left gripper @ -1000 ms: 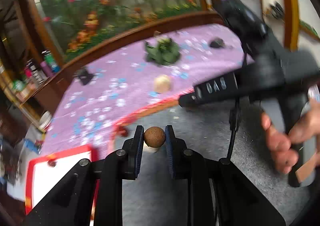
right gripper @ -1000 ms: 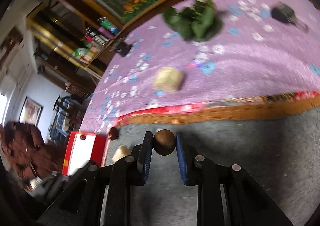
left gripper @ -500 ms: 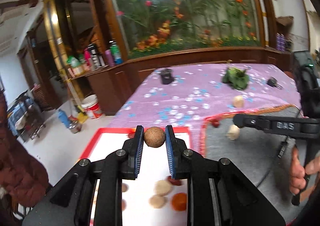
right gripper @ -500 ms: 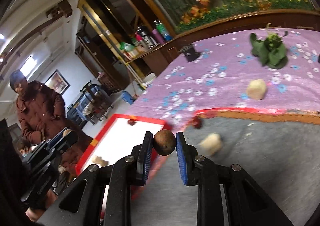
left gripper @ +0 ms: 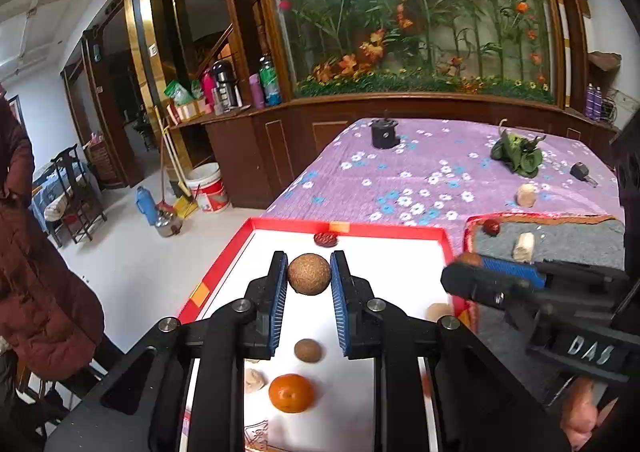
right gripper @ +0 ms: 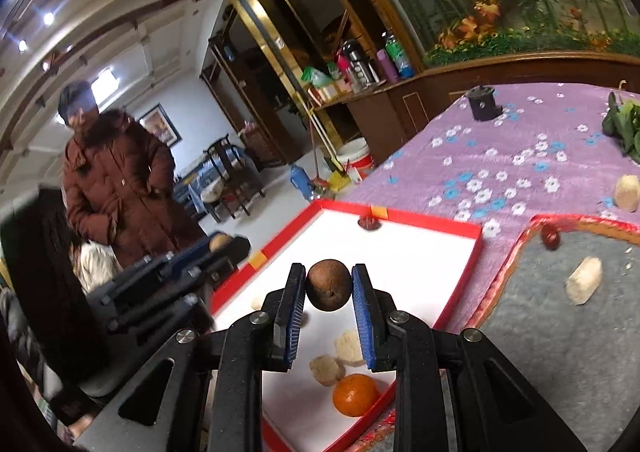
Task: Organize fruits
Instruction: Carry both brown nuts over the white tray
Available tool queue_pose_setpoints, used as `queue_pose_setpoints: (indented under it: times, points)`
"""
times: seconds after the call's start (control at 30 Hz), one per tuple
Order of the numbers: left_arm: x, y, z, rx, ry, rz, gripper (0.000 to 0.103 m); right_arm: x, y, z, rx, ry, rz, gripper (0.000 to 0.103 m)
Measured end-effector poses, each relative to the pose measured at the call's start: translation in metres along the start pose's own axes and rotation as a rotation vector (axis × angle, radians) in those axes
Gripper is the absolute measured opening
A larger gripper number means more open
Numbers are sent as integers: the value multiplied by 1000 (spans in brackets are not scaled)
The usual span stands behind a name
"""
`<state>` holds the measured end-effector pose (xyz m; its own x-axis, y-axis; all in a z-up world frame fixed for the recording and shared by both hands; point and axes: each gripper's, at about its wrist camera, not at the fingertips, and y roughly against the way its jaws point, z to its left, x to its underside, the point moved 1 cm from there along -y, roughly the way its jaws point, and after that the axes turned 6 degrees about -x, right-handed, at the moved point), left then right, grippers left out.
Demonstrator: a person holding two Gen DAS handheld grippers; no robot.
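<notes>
The left claw (left gripper: 309, 280) is clamped on a tan, rough-skinned round fruit (left gripper: 309, 274), its blue pads pressing both sides, and holds it in the air above the white floor of a red-rimmed tray (left gripper: 384, 230). The right claw (right gripper: 329, 290) grips a darker brown round fruit (right gripper: 329, 285) in the same way, also above the tray (right gripper: 478, 252), toward its right side.

Already lying in the tray, in the left wrist view: an orange (left gripper: 291, 393) near the near edge, a small brown fruit (left gripper: 307, 350) just beyond it, a pale chunk (left gripper: 254, 381) to the orange's left, and a dark red piece (left gripper: 325, 239) against the far rim.

The tray sits at the left edge of the surface, which is covered with a purple flowered cloth (left gripper: 420, 172). To its right lies a grey mat (left gripper: 568, 240) with a red-orange border; on the mat rest a red date-like fruit (left gripper: 491, 227) at the far left corner and a pale chunk (left gripper: 524, 246) (both well apart from the tray). Further back on the cloth are another pale piece (left gripper: 525, 195), a leafy green bunch (left gripper: 518, 152) and a black cup-like object (left gripper: 384, 134).

A person in a brown coat (right gripper: 116, 188) stands on the floor beyond the tray's left side.
</notes>
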<state>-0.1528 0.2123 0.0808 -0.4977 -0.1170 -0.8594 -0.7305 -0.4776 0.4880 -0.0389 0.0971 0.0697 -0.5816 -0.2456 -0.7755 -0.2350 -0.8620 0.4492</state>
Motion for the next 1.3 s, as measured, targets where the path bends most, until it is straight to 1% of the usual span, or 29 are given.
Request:
queue_pose_setpoints:
  times: [0.1,0.23,0.4,0.53,1.3]
  points:
    - [4,-9,0,-16,2,17,19,10,-9,-12,46,20,28,23]
    - [8,-18,-3,-25,0,37,19,12,-8,-22,63,27,36,23]
    - [13,-23,-2,-37,-5,53,19,12,-8,-26,50,27,48,23]
    - [14,-25,-2,-44,-9,59,19,14,-10,-21,40,46,61,23]
    - [21,-36,-6,-48,-21,97,19,18,-20,-13,31,79,109,23]
